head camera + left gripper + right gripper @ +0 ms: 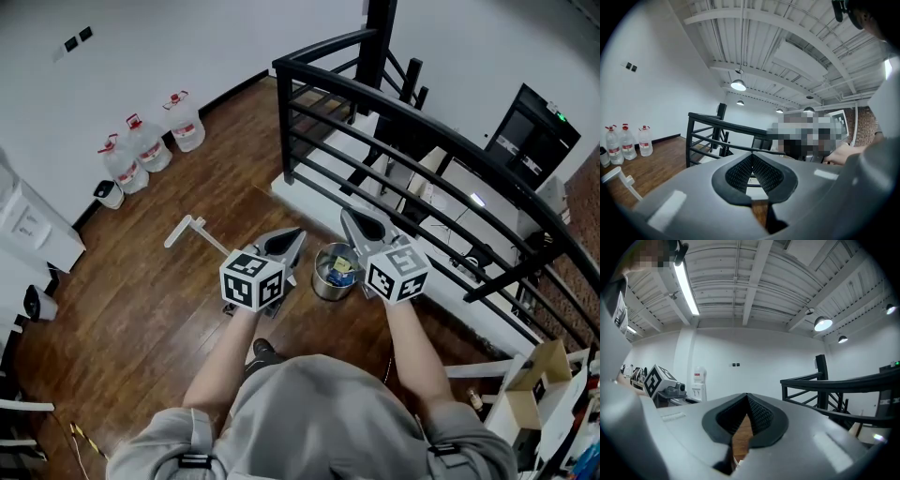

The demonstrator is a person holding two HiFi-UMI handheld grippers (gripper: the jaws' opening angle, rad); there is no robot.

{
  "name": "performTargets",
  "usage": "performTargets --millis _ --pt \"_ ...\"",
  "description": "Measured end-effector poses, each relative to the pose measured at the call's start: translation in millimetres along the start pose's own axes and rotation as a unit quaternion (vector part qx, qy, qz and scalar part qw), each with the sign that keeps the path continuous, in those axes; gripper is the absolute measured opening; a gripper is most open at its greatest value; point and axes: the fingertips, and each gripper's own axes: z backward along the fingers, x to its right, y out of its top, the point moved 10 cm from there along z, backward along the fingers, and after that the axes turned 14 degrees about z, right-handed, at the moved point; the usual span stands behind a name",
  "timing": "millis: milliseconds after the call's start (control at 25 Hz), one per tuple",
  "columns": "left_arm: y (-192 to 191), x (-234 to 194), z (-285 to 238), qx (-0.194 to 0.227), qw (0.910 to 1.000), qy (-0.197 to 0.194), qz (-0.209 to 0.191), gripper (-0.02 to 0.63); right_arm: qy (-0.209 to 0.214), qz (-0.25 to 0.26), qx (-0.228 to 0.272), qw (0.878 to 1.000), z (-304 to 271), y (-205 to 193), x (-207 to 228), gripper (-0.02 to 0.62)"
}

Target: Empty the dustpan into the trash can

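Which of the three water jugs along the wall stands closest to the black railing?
The right jug, at the end of the row in the head view; the middle jug and left jug stand farther from the railing.

- Three water jugs [148, 142] are standing together.
- One trash can [334, 272] is sitting alone.
- One white handled tool [192, 231] is lying nearby.
- Two grippers are hovering: left gripper [294, 236], right gripper [349, 218].
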Motion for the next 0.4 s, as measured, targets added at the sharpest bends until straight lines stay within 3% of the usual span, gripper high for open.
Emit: performTargets --millis 400 --pt "-7.1 10.2 -3.6 0.001 1.0000 0.006 0.002 0.005 0.010 0.001 -0.001 1.000 8.4 -3.8 5.0 0.002"
